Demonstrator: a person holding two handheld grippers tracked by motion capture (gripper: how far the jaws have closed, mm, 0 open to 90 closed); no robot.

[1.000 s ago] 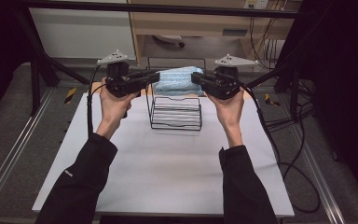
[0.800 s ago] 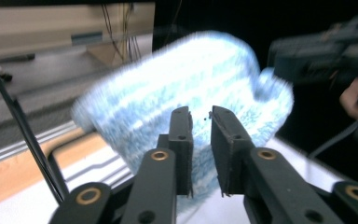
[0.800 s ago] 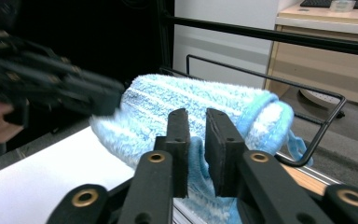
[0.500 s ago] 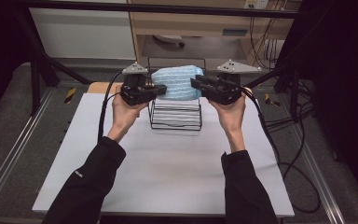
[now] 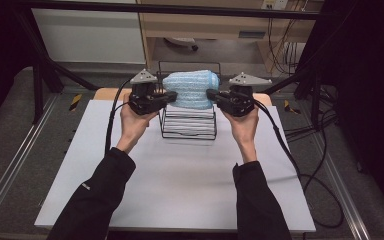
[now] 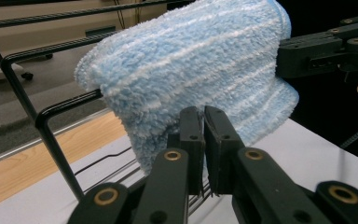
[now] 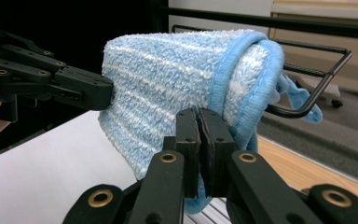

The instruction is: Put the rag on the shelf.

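Towel (image 5: pixel 190 88) hangs over the wire rack (image 5: pixel 188 122) because my left claw (image 5: pixel 169 98) and right claw (image 5: pixel 213 95) each pinch an end, keeping it spread across the top bars.

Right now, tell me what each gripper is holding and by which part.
Both hold the blue towel draped over the wire rack. The left gripper pinches its lower edge at one end; the right gripper pinches the lower edge at the opposite end.

A light-blue towel (image 5: pixel 190 89) with thin white stripes is draping over a black wire rack (image 5: pixel 188 122); the counter (image 5: pixel 180 175) beneath the rack is showing white.
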